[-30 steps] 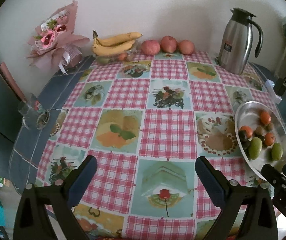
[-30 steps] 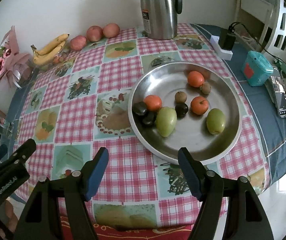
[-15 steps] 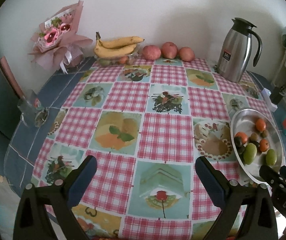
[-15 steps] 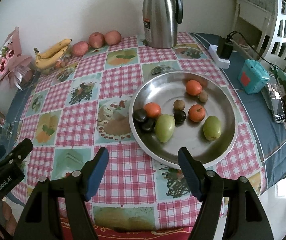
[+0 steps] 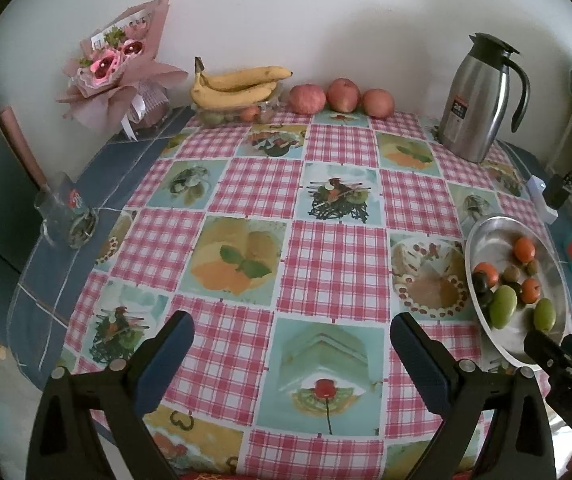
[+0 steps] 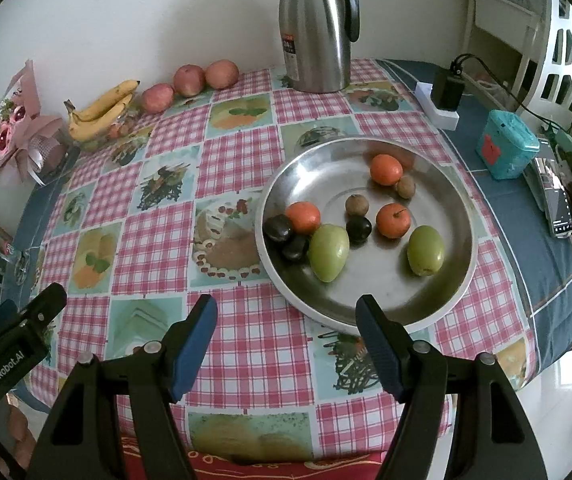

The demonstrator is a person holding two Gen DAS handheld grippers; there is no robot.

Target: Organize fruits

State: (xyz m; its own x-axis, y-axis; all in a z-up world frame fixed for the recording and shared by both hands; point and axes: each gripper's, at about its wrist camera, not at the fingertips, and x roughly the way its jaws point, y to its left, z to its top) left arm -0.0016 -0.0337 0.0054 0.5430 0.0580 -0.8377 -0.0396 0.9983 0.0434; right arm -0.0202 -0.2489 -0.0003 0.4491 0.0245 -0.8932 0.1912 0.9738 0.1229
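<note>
A steel plate on the checked tablecloth holds two green mangoes, three orange fruits, dark plums and small brown fruits. Bananas and three red apples lie along the far wall. My right gripper hangs open above the table just in front of the plate's near rim, nothing between its fingers. Over the table's near middle my left gripper is open and empty too.
A steel thermos jug stands at the back. A pink bouquet and a glass mug sit at the left. A power strip with plug, a teal box and a phone lie right of the plate.
Both views have tilted slightly, so the table contents sit a little lower in the pictures. Neither gripper's opening has changed and no fruit has moved.
</note>
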